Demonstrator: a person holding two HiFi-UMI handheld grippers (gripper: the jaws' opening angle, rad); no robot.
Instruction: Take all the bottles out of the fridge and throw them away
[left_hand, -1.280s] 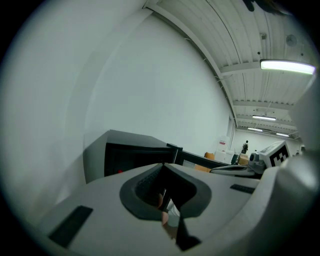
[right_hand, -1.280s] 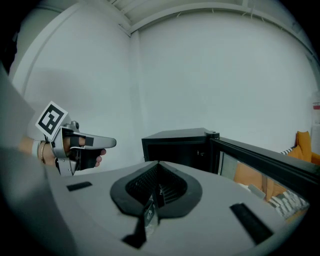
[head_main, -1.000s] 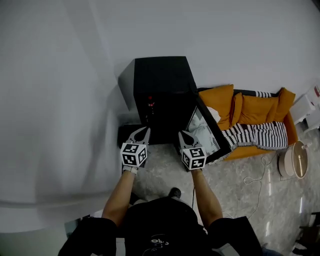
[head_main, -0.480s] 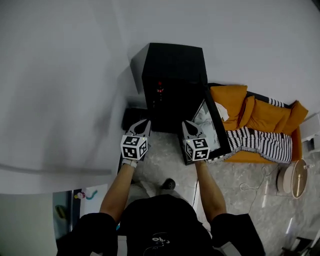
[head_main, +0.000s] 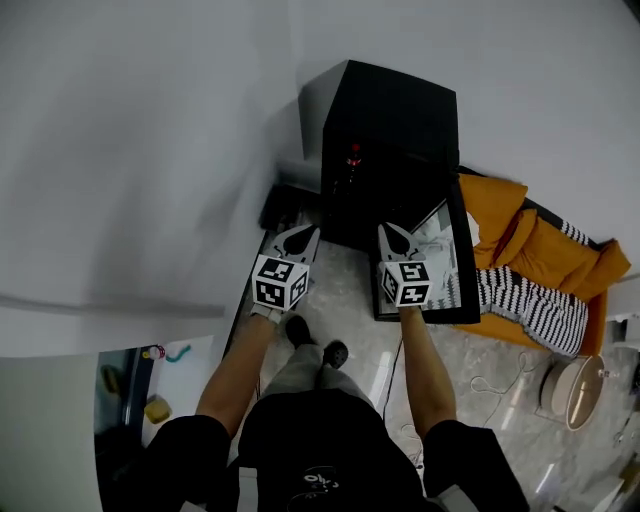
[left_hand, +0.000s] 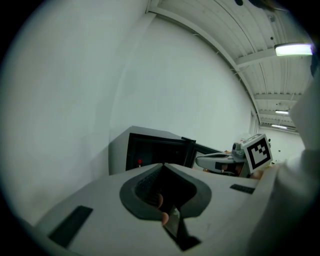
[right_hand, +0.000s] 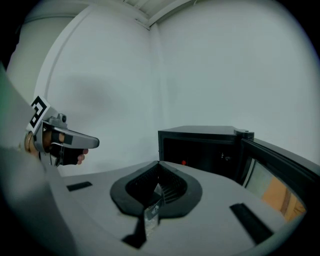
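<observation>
Ahead, upright black fridge (head_main: 388, 115), door (head_main: 452, 275) open toward frame right, left gripper (head_main: 299, 236) and right gripper (head_main: 396, 236) fingers closed, empty, shoes (head_main: 297, 329) only in head view.

My right gripper (right_hand: 159, 164) has its jaws pressed together. The black fridge (right_hand: 200, 145) sits at one o'clock, its door (right_hand: 280, 170) swung open at three. The interior looks too dark to read. The left gripper (right_hand: 70, 140) hangs at nine.

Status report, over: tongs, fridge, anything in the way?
Left tongs shut, empty; right tongs shut, empty. Fridge just ahead, door open to the right; interior dark, no bottles visible. Nothing seen between tongs and fridge.
</observation>
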